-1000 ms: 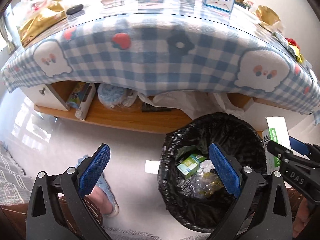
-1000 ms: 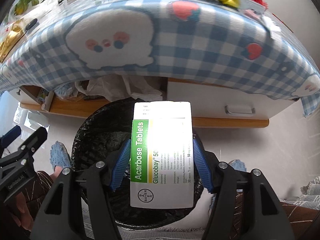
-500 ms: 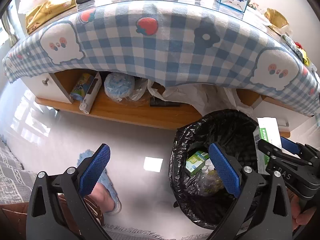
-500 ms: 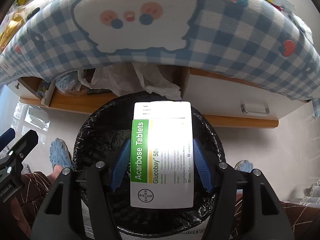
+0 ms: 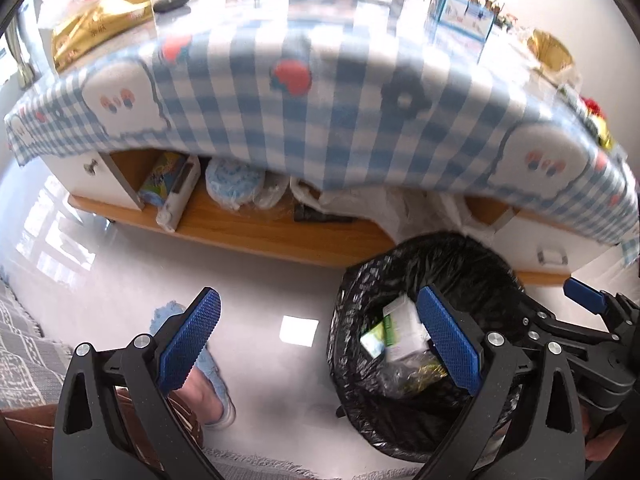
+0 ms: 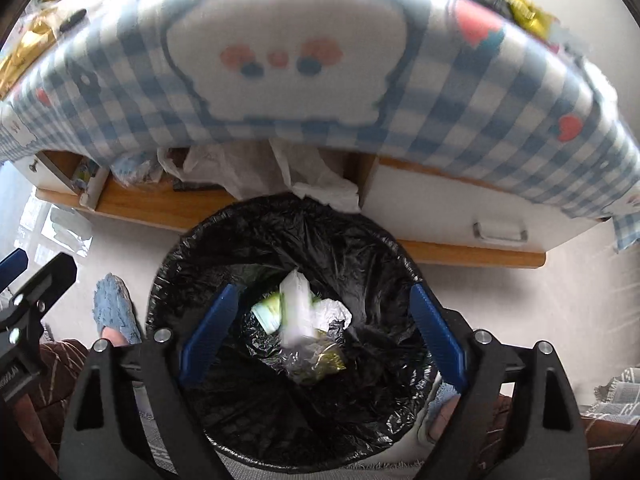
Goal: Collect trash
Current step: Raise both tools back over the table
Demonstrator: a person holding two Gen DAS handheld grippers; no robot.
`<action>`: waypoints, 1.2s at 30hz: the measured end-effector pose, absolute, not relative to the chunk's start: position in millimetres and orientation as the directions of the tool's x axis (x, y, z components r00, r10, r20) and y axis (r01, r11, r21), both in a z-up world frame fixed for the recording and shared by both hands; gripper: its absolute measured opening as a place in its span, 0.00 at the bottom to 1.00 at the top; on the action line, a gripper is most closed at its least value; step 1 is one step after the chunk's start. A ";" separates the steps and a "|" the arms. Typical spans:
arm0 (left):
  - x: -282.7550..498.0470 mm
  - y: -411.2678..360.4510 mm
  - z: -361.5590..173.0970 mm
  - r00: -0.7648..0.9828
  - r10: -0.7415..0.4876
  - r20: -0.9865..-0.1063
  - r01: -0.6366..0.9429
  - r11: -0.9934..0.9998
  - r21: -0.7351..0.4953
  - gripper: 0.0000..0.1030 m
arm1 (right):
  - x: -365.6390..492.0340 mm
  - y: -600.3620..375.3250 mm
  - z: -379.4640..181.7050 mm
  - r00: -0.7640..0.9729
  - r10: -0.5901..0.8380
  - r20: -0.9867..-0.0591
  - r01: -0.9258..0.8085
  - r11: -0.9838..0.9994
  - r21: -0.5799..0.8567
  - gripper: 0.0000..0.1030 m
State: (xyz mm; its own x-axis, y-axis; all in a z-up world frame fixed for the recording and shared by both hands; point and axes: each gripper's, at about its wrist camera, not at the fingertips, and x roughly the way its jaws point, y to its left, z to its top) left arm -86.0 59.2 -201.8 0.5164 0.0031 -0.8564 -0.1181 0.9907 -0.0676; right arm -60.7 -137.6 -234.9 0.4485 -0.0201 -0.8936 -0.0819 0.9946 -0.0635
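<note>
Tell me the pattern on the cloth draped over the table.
The tablecloth is blue-and-white check with white ghost figures and red shapes; the left wrist view shows it best.

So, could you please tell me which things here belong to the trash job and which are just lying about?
Job: tablet box dropping into black-lined bin; right gripper, jaws opening.

Lying about: checked tablecloth, tissue box, remote, blue slipper, left gripper.

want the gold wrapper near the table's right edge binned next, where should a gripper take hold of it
Judging loosely: grip the raised, crumpled upper fold of the gold wrapper, coming from above and the front edge of the table, jaws spanning its narrow way. It lies bunched rather than flat, so the puffed fold offers something to pinch. Its details are too small to say more.
</note>
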 end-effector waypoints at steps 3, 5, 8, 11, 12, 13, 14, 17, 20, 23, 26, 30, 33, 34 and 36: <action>-83.5 58.8 -182.7 0.534 0.002 -0.846 -0.113 0.991 -0.070 0.94 | -59.8 -140.4 -214.7 0.473 -0.016 -0.881 -0.077 0.995 -0.059 0.90; -81.8 60.0 -170.1 0.540 -0.010 -0.842 -0.107 0.991 -0.080 0.94 | -59.1 -142.8 -201.2 0.488 -0.020 -0.872 -0.070 0.996 -0.062 0.90; -80.0 58.2 -148.7 0.561 0.005 -0.827 -0.092 0.994 -0.057 0.94 | -59.3 -147.6 -181.7 0.509 -0.019 -0.861 -0.055 0.997 -0.055 0.92; -80.6 55.2 -128.2 0.585 0.013 -0.811 -0.073 0.997 -0.036 0.94 | -59.5 -150.9 -162.5 0.532 -0.015 -0.847 -0.051 0.997 -0.050 0.92; -80.4 54.2 -122.1 0.589 0.011 -0.808 -0.066 0.997 -0.035 0.94 | -60.3 -151.7 -156.1 0.542 -0.018 -0.840 -0.049 0.997 -0.053 0.92; -80.5 52.3 -115.7 0.594 0.008 -0.804 -0.059 0.998 -0.034 0.94 | -61.1 -152.3 -150.4 0.551 -0.019 -0.834 -0.047 0.998 -0.053 0.92; -80.1 50.6 -110.0 0.598 0.008 -0.801 -0.055 0.998 -0.031 0.94 | -62.1 -153.3 -144.2 0.560 -0.014 -0.828 -0.047 0.998 -0.048 0.92; -76.4 48.3 -92.7 0.611 -0.010 -0.792 -0.043 0.998 -0.046 0.94 | -64.2 -154.5 -127.2 0.590 -0.011 -0.807 -0.049 0.998 -0.049 0.92; -73.0 44.9 -80.8 0.614 -0.015 -0.790 -0.033 0.998 -0.045 0.94 | -64.2 -155.6 -113.5 0.605 -0.007 -0.796 -0.052 0.998 -0.048 0.92; -70.8 42.0 -72.7 0.610 -0.018 -0.792 -0.022 0.999 -0.040 0.94 | -63.6 -157.6 -103.1 0.618 -0.012 -0.786 -0.047 0.998 -0.052 0.92; -67.0 38.3 -65.9 0.606 -0.030 -0.795 -0.010 0.999 -0.045 0.94 | -62.7 -162.0 -94.2 0.632 -0.018 -0.775 -0.038 0.998 -0.054 0.92; -58.9 34.2 -60.4 0.600 -0.035 -0.799 -0.001 0.999 -0.045 0.94 | -61.5 -171.9 -82.4 0.648 -0.026 -0.761 -0.017 0.999 -0.049 0.92; -52.4 32.0 -60.3 0.593 -0.032 -0.805 -0.002 0.999 -0.041 0.94 | -57.3 -182.0 -75.5 0.653 -0.032 -0.756 0.002 0.999 -0.040 0.92; -49.5 31.8 -60.5 0.589 -0.026 -0.808 -0.007 0.999 -0.037 0.94 | -55.4 -184.6 -73.3 0.656 -0.031 -0.754 0.006 0.999 -0.036 0.92; -43.9 32.5 -59.2 0.590 -0.025 -0.807 -0.015 0.999 -0.041 0.94 | -51.0 -189.6 -67.7 0.665 -0.036 -0.746 0.015 0.999 -0.035 0.92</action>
